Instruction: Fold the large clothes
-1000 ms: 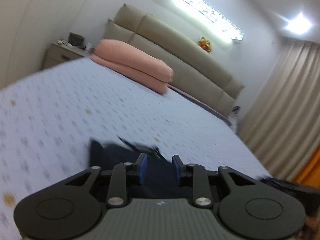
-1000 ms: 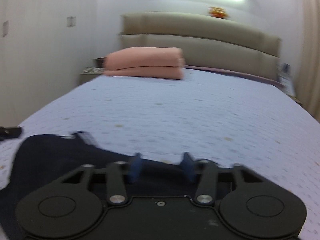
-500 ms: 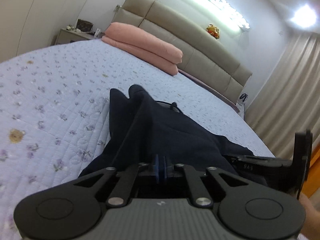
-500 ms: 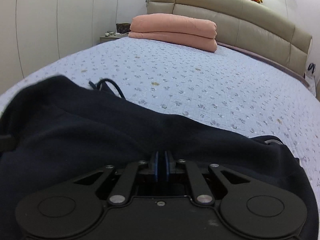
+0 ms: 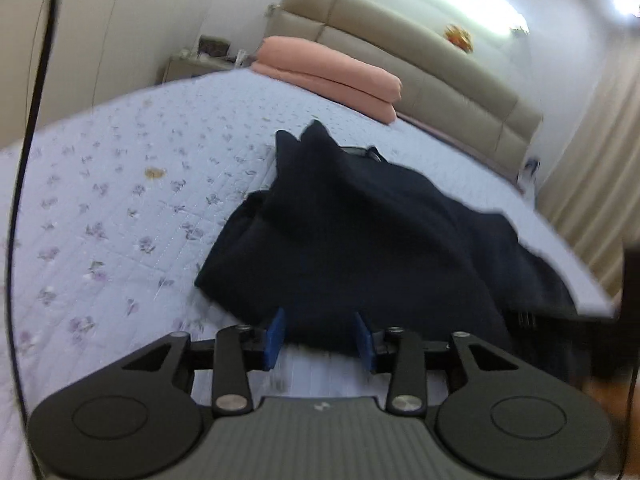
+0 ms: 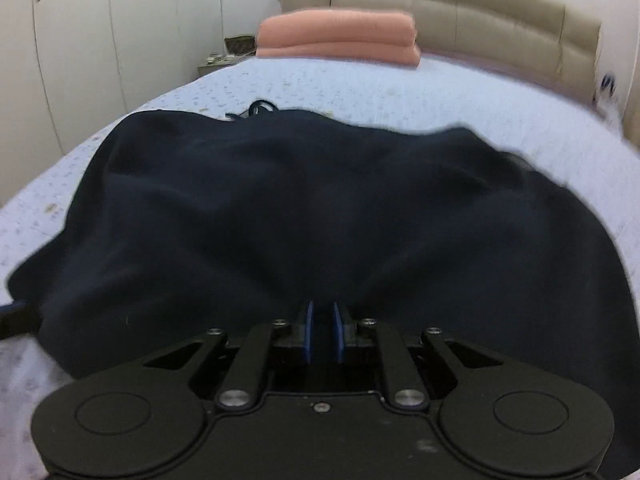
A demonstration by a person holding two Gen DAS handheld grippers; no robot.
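Your left gripper is opening, pads clear of the dark navy garment heaped on the floral bedspread. Your right gripper stands narrow and is opening, navy cloth between its pads. A folded pink blanket lies at twelve o'clock by the headboard.
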